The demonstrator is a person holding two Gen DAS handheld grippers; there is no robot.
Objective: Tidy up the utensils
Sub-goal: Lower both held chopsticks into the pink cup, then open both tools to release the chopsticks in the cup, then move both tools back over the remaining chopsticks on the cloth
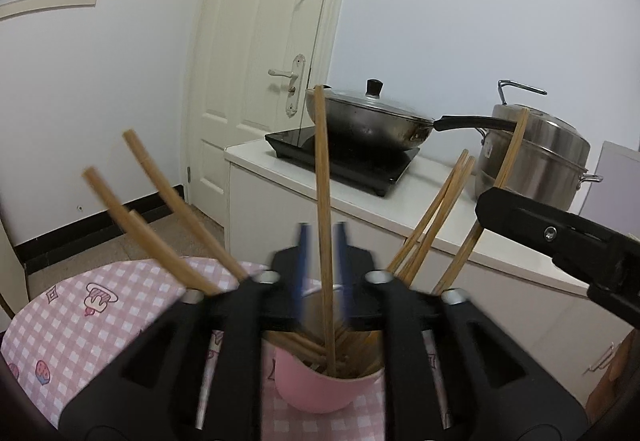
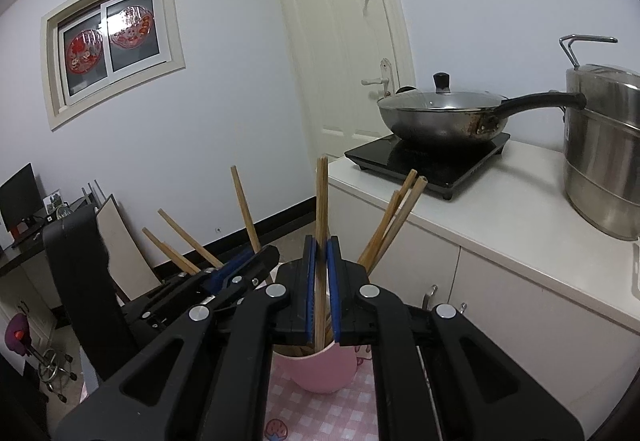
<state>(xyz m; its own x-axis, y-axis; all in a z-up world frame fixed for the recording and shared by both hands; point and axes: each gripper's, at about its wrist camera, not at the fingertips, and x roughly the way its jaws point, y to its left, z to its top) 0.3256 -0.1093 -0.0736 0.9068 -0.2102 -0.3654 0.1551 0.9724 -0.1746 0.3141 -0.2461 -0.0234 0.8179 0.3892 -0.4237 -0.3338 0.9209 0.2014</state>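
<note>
Now the left gripper [image 1: 323, 261] stands apart around an upright chopstick [image 1: 323, 201] dropped into the pink cup [image 1: 320, 389]; the right gripper [image 2: 321, 289], at three o'clock, clamps another chopstick [image 2: 321, 209], likely released next.

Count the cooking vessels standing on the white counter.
2: a lidded wok on the black induction hob, and a tall steel steamer pot at the right end of the counter. None appears hidden.

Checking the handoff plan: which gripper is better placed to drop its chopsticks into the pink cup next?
Right gripper: its jaws clamp upright chopsticks directly above the pink cup. The left gripper stands open around a chopstick already in it.
</note>
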